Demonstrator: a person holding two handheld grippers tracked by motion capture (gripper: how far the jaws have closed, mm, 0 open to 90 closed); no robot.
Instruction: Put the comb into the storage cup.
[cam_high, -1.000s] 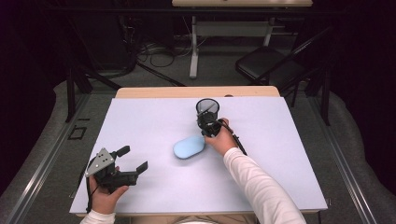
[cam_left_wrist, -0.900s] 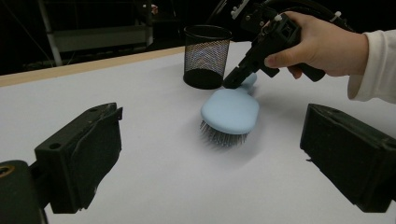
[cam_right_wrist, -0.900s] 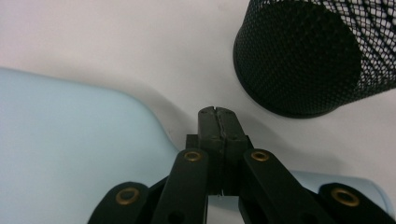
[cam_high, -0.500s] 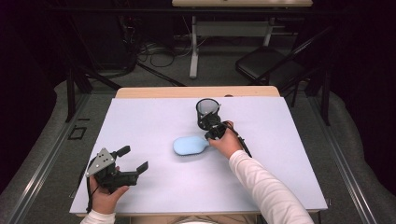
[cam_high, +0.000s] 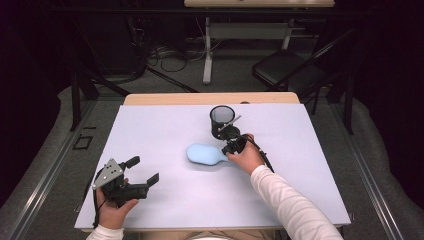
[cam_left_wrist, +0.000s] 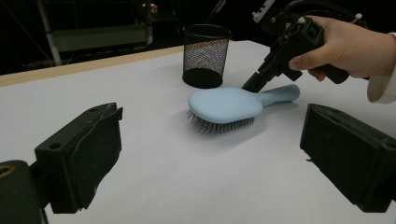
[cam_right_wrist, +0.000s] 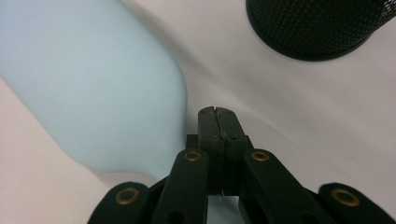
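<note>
Where it lies bristles-down, the hairbrush runs crosswise — handle toward the right tongs.

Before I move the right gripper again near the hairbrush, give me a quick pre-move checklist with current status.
1. Right gripper jaws: pressed together with nothing between them, so not ready to grasp: not ok.
2. Hairbrush position: lies flat on the table, bristles down, handle toward the right gripper: ok.
3. Right gripper on target: tip sits beside the neck where head meets handle; whether it touches the brush: cannot tell.
4. Mesh cup: upright just behind the brush, apart from it: ok.
5. Left gripper: jaws open, holding nothing, well away from the brush: ok.
6. Cable from the right gripper: trails near the wrist; whether it could snag: cannot tell.
</note>
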